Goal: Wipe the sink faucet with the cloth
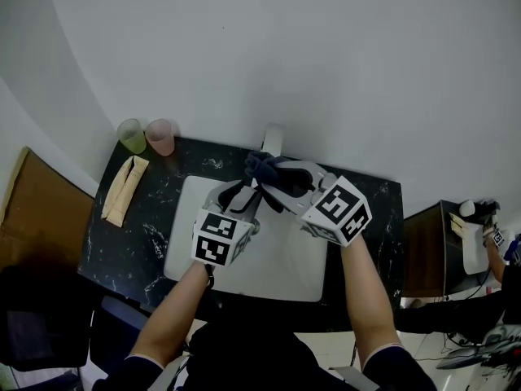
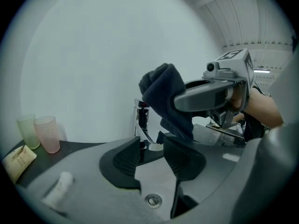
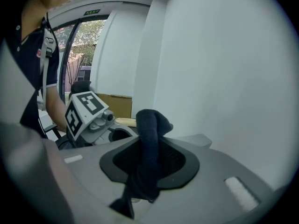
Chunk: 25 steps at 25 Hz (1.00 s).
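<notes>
Presently listed: dark navy cloth (image 3: 148, 125), soft, bunched into a thick fold, pinched between the pads of the right tool (image 3: 150, 149). Long axis upright along the pads, rolled end topmost, loose tail hanging below. Location: above the white rectangular sink (image 1: 186, 243), near the chrome faucet (image 2: 142, 122) on the black marbled counter (image 1: 142, 226). Left tool (image 2: 152, 148): pads spread, nothing gripped, faucet visible beyond them.

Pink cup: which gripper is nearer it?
Left. The left gripper hovers over the sink, rightward of the pink cup; the right gripper, clamping the dark cloth, sits farther right.
</notes>
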Each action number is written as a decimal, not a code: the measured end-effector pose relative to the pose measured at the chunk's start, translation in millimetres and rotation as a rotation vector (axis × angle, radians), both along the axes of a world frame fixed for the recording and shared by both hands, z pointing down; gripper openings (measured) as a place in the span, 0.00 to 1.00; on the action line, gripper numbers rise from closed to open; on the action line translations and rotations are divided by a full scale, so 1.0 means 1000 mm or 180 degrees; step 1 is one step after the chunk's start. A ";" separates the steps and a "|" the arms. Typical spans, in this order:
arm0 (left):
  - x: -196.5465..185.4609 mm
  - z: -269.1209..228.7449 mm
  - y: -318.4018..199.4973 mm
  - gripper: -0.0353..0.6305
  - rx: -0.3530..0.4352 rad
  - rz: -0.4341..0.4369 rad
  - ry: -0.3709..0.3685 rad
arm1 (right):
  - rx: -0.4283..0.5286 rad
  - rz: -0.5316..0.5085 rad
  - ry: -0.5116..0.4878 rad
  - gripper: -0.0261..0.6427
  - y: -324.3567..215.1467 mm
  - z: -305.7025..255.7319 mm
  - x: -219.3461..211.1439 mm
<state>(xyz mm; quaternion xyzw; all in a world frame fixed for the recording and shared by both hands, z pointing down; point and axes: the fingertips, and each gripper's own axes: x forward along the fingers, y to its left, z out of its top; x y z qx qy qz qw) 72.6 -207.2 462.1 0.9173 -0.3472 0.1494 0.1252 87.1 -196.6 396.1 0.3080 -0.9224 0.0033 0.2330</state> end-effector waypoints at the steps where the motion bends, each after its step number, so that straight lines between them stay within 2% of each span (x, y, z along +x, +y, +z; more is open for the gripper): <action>1: 0.000 0.000 0.001 0.28 0.0006 0.0006 0.0002 | -0.0042 -0.0004 -0.0014 0.20 0.005 0.005 0.002; 6: 0.000 0.002 0.004 0.28 0.0014 0.0048 -0.0037 | -0.0262 0.0113 0.0013 0.20 0.008 0.028 0.013; 13: 0.004 0.003 0.004 0.27 0.0045 0.0106 -0.0091 | -0.0526 0.0284 0.0063 0.20 -0.016 0.046 0.021; 25: 0.006 0.003 0.006 0.22 0.0111 0.0195 -0.0142 | -0.0562 0.0629 0.0046 0.20 -0.070 0.053 0.044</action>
